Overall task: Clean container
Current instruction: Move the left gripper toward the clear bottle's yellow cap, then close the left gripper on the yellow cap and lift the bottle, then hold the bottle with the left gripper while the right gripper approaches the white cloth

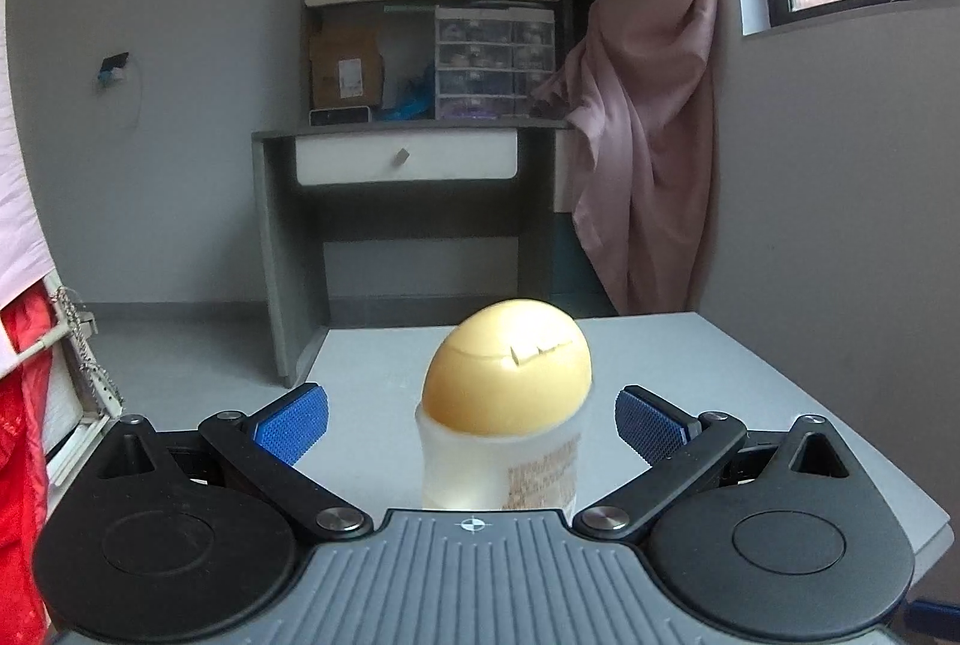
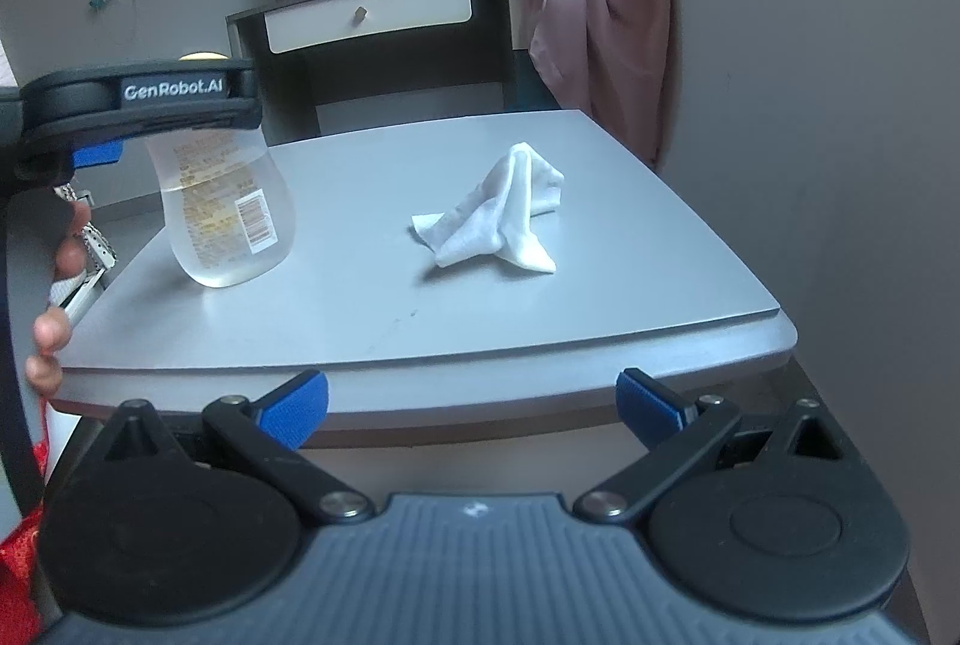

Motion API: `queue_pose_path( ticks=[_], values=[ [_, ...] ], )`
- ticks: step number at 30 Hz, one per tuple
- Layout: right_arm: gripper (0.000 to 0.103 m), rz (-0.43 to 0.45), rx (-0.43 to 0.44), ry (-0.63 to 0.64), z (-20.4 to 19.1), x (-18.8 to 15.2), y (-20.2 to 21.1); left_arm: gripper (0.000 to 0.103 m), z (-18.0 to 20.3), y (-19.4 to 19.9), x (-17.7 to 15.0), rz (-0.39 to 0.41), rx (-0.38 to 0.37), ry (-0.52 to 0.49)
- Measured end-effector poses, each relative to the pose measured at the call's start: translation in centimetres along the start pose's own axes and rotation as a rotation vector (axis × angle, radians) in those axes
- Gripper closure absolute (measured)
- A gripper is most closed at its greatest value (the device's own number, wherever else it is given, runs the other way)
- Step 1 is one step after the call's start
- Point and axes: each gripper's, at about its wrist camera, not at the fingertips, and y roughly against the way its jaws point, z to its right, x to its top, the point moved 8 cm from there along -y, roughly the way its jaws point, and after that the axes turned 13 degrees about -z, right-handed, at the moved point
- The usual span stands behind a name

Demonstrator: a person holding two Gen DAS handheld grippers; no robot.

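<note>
A clear plastic bottle (image 1: pixel 501 471) with a yellow egg-shaped cap (image 1: pixel 509 374) stands upright on the grey table (image 1: pixel 690 375). My left gripper (image 1: pixel 471 426) is open, its blue pads (image 1: pixel 292 423) either side of the bottle's neck, apart from it. In the right wrist view the bottle (image 2: pixel 225 219) stands at the table's left, with the left gripper's body (image 2: pixel 138 105) over its top. A crumpled white cloth (image 2: pixel 501 213) lies mid-table. My right gripper (image 2: pixel 471 408) is open and empty, in front of the table's near edge.
A grey desk (image 1: pixel 396 201) with a white drawer and shelves stands against the back wall. A pink curtain (image 1: pixel 648 105) hangs at the right. Red fabric (image 1: pixel 21 435) is at the left. The table's near edge (image 2: pixel 420 369) is rounded.
</note>
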Motion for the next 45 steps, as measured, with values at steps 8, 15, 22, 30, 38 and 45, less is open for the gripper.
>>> queue_pose_path(
  ticks=[8,15,22,30,38,45],
  values=[
    [0.001,-0.008,0.005,-0.005,0.1,0.0,-0.3,0.000,-0.9,-2.2,1.3,0.015,-0.022,0.016],
    [0.001,-0.016,0.005,-0.010,0.1,0.0,-0.6,0.038,-0.1,-5.0,0.9,-0.013,-0.082,-0.019],
    [0.001,-0.025,0.003,-0.015,0.3,0.0,-1.1,0.052,0.1,-6.1,0.6,-0.028,-0.094,-0.076],
    [0.001,-0.031,0.011,-0.015,0.2,-0.1,-1.5,0.054,-0.3,-6.6,0.4,-0.043,-0.106,-0.075],
    [0.001,0.019,0.006,-0.006,0.3,0.5,-0.3,0.056,-0.4,-6.6,0.3,-0.053,-0.118,-0.069],
    [0.001,0.088,0.017,-0.012,1.3,2.2,0.4,0.056,-0.5,-6.7,0.4,-0.063,-0.127,-0.066]
  ],
)
